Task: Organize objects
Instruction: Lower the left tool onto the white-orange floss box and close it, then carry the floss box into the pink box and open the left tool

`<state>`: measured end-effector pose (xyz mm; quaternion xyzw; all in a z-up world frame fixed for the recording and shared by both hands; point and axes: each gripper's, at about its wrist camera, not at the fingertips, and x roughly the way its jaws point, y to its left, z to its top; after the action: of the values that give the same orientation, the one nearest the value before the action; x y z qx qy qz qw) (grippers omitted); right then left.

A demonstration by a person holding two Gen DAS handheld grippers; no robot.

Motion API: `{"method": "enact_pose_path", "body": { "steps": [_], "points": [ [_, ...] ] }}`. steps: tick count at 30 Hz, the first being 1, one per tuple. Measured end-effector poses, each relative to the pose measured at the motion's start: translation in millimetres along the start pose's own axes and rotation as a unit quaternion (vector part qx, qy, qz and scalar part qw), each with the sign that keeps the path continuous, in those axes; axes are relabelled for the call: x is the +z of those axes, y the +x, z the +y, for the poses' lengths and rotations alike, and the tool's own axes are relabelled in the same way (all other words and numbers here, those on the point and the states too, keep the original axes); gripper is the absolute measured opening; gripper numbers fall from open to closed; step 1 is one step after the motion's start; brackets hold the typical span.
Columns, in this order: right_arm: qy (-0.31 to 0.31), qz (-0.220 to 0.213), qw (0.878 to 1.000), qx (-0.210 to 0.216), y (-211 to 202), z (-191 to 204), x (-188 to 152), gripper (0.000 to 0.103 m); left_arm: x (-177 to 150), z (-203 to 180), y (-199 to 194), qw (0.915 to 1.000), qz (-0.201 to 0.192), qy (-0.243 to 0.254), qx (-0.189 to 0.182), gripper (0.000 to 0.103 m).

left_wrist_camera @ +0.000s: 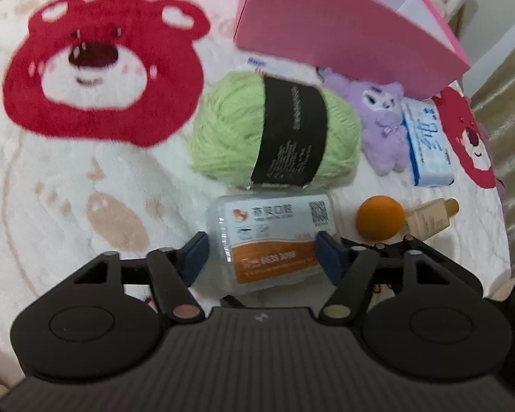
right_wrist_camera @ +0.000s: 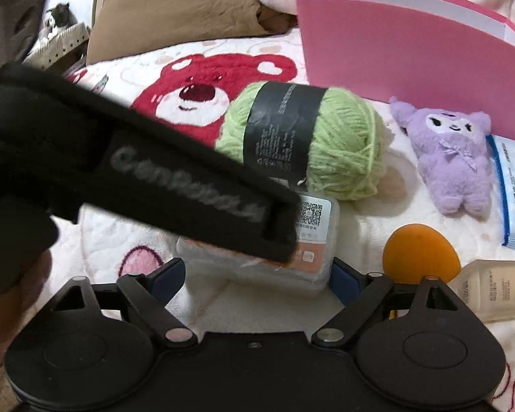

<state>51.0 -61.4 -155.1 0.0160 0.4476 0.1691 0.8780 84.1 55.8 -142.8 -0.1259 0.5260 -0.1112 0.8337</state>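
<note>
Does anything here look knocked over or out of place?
The cream bottle lies on its side against the orange ball, and the items sit loose on the blanket, outside the pink box. Nothing spilled or broken.

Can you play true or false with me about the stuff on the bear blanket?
1. The yarn ball is green with a black band. True.
2. The pink box is closed with a lid. False: its top is open.
3. The purple plush toy lies beside the yarn. True.
4. The left gripper has its fingers on either side of the orange ball. False: they flank the clear plastic case.
5. The tissue pack is red. False: it is blue and white.
</note>
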Motion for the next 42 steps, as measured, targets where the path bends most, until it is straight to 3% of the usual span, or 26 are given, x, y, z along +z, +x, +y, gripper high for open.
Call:
{"method": "enact_pose_path", "body": {
  "steps": [2,11,17,21,24,31,37,42],
  "points": [
    [0.010,-0.008,1.000,0.001,-9.3,-4.6,1.5,0.089,0.7,-5.5,-12.4,0.9997,-0.013,0.020,-0.003,0.055],
    [-0.015,-0.057,0.998,-0.029,-67.2,-3.6,17.4,0.084,13.9,-30.7,-60.4,0.9968,-0.052,0.054,-0.029,0.054],
    [-0.030,-0.105,0.993,-0.048,-119.1,-21.3,57.5,0.079,59.7,-72.6,-94.1,0.9898,-0.085,0.105,-0.045,0.055],
    [0.008,-0.124,0.991,-0.044,-134.9,-55.3,94.9,0.075,94.9,-102.4,-95.5,0.9834,-0.124,0.126,-0.041,0.057],
    [-0.006,-0.135,0.989,-0.068,-131.5,-77.7,118.0,0.073,128.4,-120.1,-82.7,0.9818,-0.131,0.129,-0.047,0.057],
    [-0.002,-0.119,0.988,-0.103,-91.6,-137.8,180.3,0.070,209.9,-141.5,-19.9,0.9826,-0.106,0.134,-0.072,0.059],
    [0.017,-0.093,0.990,-0.106,-33.8,-188.1,216.9,0.067,263.6,-130.1,43.0,0.9898,-0.078,0.085,-0.083,0.059],
    [0.024,-0.041,0.992,-0.115,3.9,-216.5,240.3,0.066,295.2,-126.9,92.5,0.9933,-0.039,0.049,-0.097,0.059]
  ]
}}
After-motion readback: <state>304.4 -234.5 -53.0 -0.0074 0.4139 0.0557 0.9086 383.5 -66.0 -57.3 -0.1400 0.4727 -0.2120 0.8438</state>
